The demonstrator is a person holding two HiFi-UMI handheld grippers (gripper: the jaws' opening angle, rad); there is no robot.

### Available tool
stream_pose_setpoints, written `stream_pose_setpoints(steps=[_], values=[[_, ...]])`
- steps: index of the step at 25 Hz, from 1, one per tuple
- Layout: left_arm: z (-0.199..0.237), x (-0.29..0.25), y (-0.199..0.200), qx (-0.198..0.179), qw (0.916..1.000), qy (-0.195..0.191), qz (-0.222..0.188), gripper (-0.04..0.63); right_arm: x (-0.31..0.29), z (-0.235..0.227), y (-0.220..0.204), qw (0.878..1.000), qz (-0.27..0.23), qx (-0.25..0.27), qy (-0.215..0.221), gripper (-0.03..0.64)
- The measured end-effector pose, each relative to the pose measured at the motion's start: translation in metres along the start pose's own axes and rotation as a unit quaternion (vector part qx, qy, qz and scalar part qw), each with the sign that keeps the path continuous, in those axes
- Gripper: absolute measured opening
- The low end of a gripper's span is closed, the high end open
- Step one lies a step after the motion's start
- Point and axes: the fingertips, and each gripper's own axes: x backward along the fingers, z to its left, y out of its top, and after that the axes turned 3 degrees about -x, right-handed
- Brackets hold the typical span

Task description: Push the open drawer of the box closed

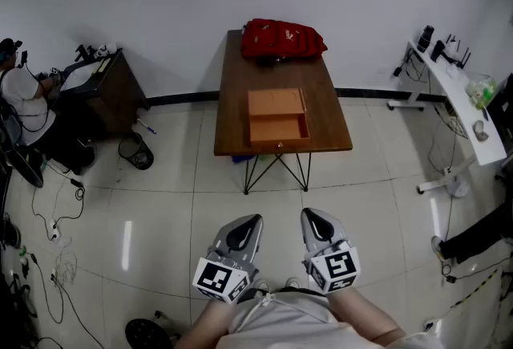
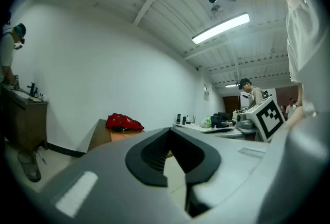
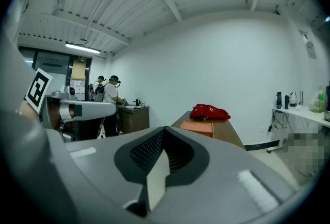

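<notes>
left gripper: my left gripper (image 1: 250, 222) sits low, close to my body, jaws together at the tips, nothing clamped
drawer: the drawer (image 1: 278, 129) is pulled out of the orange box (image 1: 276, 101) on the side facing me, its inside looks bare; it's ahead of both grippers and well apart from them, roughly centred between the two
right gripper: my right gripper (image 1: 311, 219) is just beside the left one at the same height, jaws also closed on nothing; its own view shows the box straight ahead past the tips
surface: brown table (image 1: 234, 99) on thin black legs, box near the front edge, red bag (image 1: 282, 40) at the far end by the wall
room left: a person (image 1: 22, 99) at a dark desk (image 1: 108, 87), black bin (image 1: 140, 152) beside it, cables (image 1: 48, 215) trailing across the floor
room middle: glossy pale tiled floor (image 1: 168, 211), plain white wall behind the table
room right: long white desk (image 1: 458, 95) with small items I can't make out
</notes>
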Motion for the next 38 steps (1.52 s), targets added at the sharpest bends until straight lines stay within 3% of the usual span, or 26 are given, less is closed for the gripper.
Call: stream_pose_setpoints(steps=[7, 12, 19, 29, 38], values=[[0.030, 0.016, -0.012, 0.011, 0.9999, 0.004, 0.008, 0.006, -0.016, 0.019, -0.012, 1.000, 0.015, -0.003, -0.012, 0.008], [0.046, 0.002, -0.028, 0.024, 0.9994, 0.001, 0.023, 0.006, -0.035, 0.005, -0.023, 0.999, 0.028, -0.008, -0.024, 0.008], [0.087, -0.062, -0.044, 0.029, 0.9984, 0.011, 0.048, 0.006, -0.100, -0.047, -0.028, 0.999, 0.040, -0.025, -0.018, 0.008], [0.151, -0.194, -0.037, 0.056, 0.9969, 0.034, 0.043, 0.006, -0.204, -0.146, -0.007, 0.998, 0.052, -0.023, 0.003, 0.008], [0.177, -0.237, -0.056, 0.069, 0.9932, 0.059, 0.073, 0.006, -0.248, -0.188, -0.009, 0.997, 0.072, -0.036, 0.017, 0.008]])
